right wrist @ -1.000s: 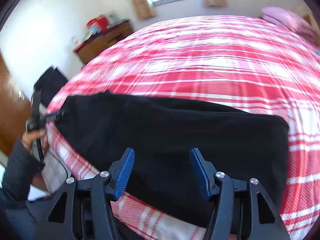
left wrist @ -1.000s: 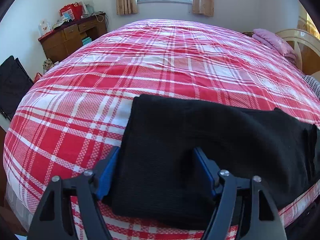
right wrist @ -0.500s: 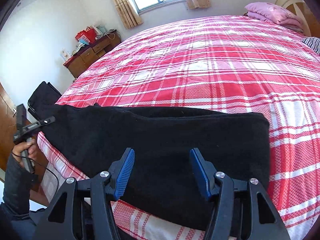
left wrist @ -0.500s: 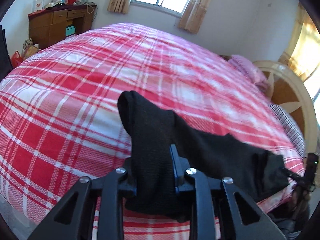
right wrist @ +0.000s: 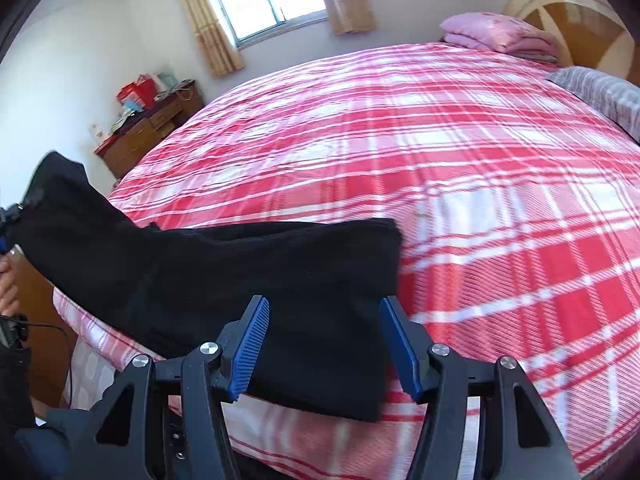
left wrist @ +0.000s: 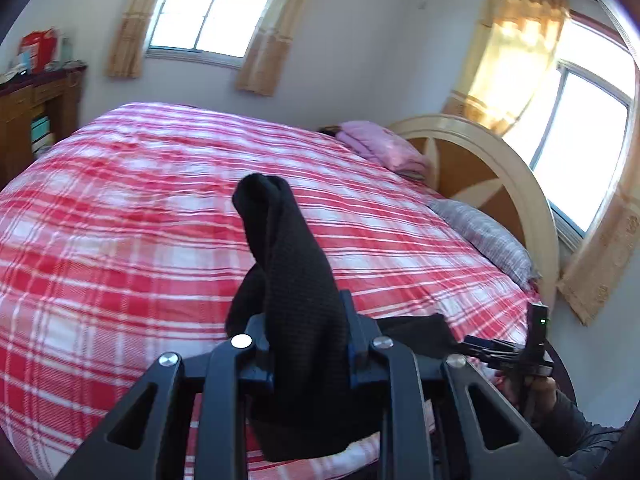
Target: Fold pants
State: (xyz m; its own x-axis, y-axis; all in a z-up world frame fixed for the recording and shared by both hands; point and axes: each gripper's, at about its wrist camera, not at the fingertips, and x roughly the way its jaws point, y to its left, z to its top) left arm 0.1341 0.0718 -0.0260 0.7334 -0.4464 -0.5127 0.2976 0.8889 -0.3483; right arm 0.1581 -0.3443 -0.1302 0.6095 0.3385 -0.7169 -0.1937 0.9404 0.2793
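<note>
Left tongs (left wrist: 308, 336): clamped tight on a bunched end of the black knitted pants (left wrist: 296, 280), low centre of the left wrist view; the cloth stands up between the jaws in a dark peak.

Right tongs (right wrist: 324, 344): jaws standing about half open, blue pads clear on both sides, hovering over the other end of the pants (right wrist: 248, 280) at bottom centre of the right wrist view; gripping nothing.

Pants: lying along the near edge of the bed with the red-and-white plaid cover (right wrist: 440, 160); the right part rests flat, while at the left of the right wrist view the cloth climbs off the bed toward my left hand (right wrist: 8, 280).

Step in hand: I reckon this is the fold itself, one end lifted and ready to be carried over the flat half.

Next move: it looks like I should swing the lifted end across toward the flat end near the right tongs, keeping the edges lined up, and lay it down before letting go.

Watch for: the bunched grip could leave a twisted, uneven fold.
</note>
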